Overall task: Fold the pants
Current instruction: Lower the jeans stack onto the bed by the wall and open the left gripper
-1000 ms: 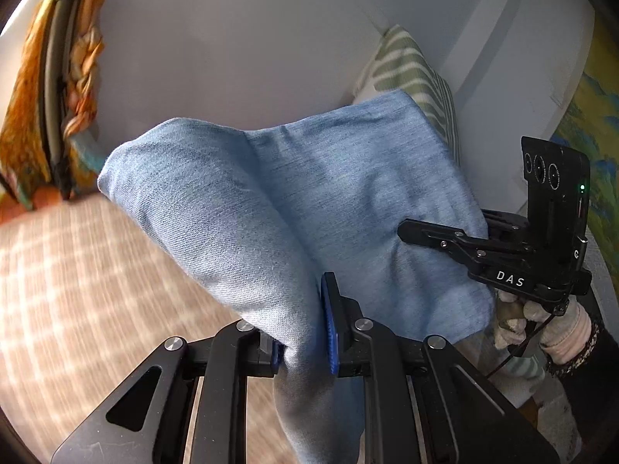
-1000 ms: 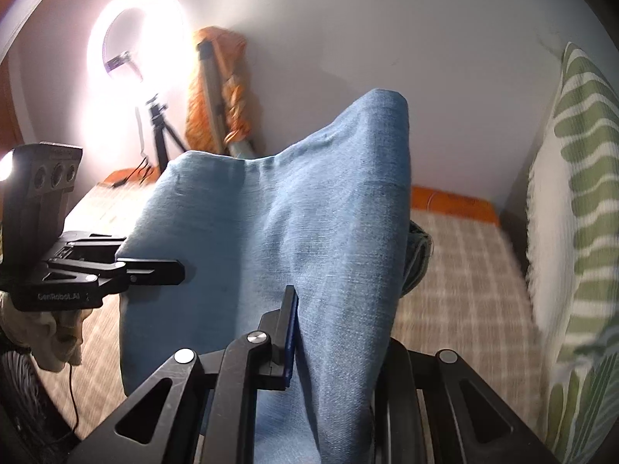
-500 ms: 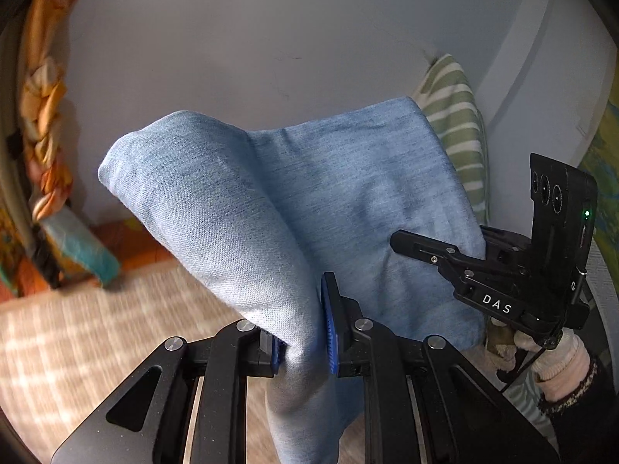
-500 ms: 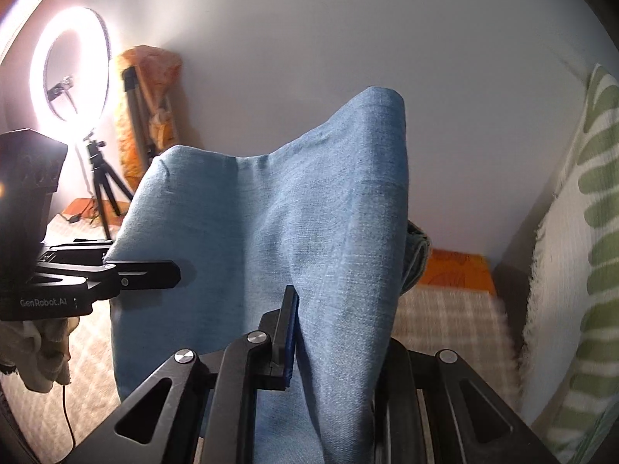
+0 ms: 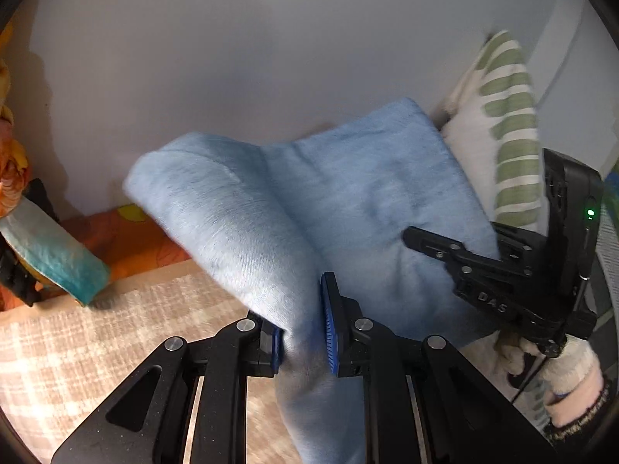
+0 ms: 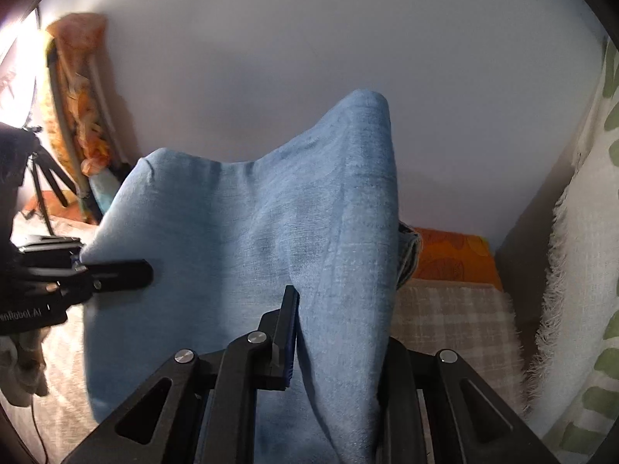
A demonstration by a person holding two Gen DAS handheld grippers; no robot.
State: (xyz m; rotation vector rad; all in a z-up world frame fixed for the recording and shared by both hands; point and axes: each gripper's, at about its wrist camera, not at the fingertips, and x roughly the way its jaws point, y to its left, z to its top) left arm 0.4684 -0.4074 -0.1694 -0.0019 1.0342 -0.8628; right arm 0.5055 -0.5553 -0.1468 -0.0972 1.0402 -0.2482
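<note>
- pants (image 5: pixel 348 208) held up in the air over the bed (image 5: pixel 77 348), draped fwd over both grips.
- left hand-held gripper (image 5: pixel 303 332) pinching one edge, right hand-held gripper (image 6: pixel 332 332) pinching the other.
- keep both level w/ cloth taut, lower evenly so edges line up.

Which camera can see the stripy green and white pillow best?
The left wrist view. There the green-striped white pillow stands whole against the wall, behind the light blue denim pants. The right wrist view catches only its fringed edge, cut off at the picture's right side.
</note>
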